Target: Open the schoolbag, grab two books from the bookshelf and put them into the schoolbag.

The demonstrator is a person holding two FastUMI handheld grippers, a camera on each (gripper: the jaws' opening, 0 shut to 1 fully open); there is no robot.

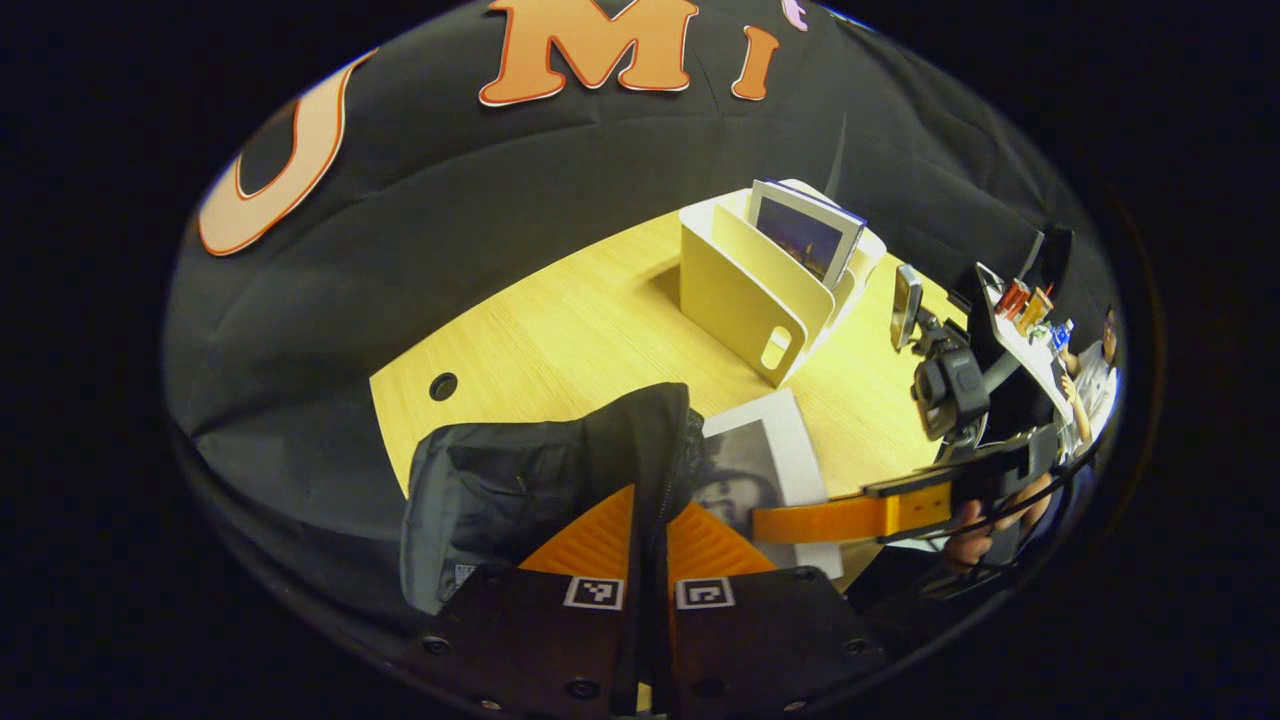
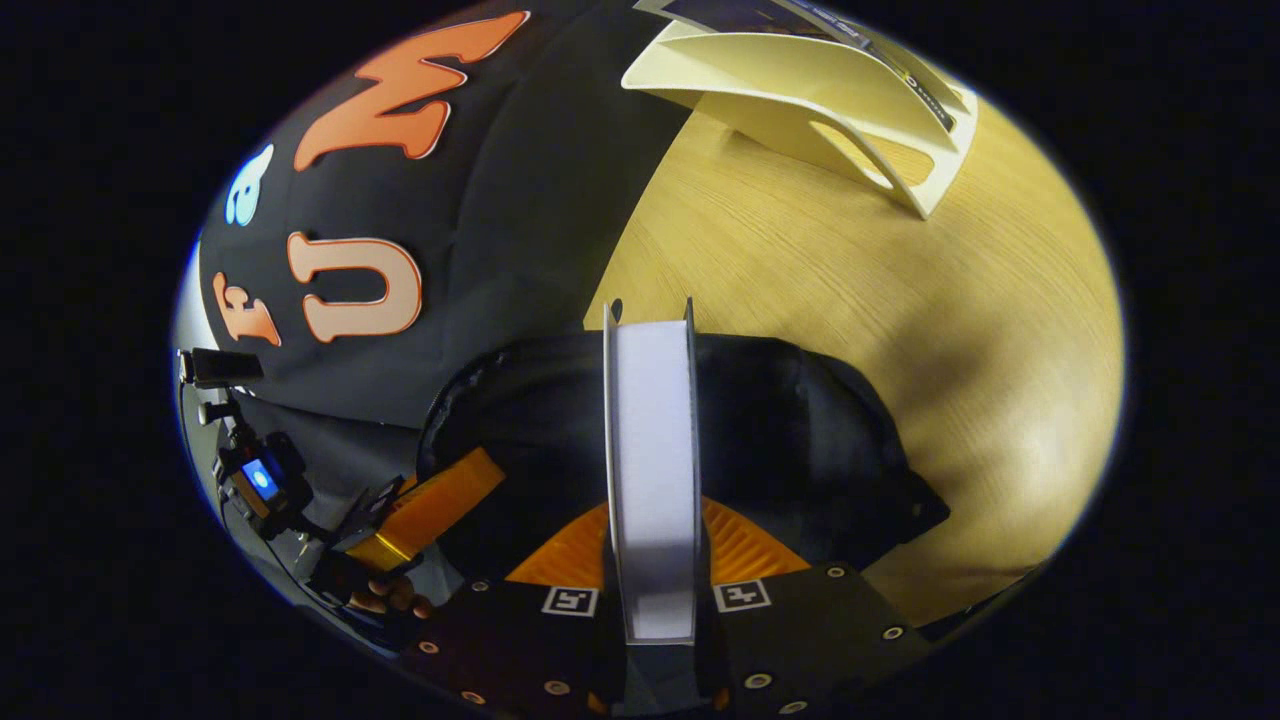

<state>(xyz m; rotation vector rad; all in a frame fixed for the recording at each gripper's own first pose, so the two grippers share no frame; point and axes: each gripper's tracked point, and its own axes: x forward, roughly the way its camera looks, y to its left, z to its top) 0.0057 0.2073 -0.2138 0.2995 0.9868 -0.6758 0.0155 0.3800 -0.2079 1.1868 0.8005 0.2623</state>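
Observation:
The black schoolbag [image 1: 520,490] lies at the near edge of the wooden table [image 1: 590,320]. My left gripper [image 1: 650,500] is shut on its raised fabric edge and holds it up. My right gripper [image 2: 655,520] is shut on a book [image 2: 650,440] seen edge-on, its white pages facing me, right over the schoolbag [image 2: 800,440]. In the left gripper view this book [image 1: 760,450] shows a grey cover beside the lifted bag edge, with the right gripper [image 1: 790,522] on it. The cream bookshelf [image 1: 750,290] stands farther back and holds another book [image 1: 805,235].
A phone on a stand [image 1: 906,305] and a camera rig [image 1: 950,385] stand past the table's right edge. A person sits by a shelf at the far right. A cable hole [image 1: 443,385] is in the table's left corner. The bookshelf [image 2: 830,100] is ahead of my right gripper.

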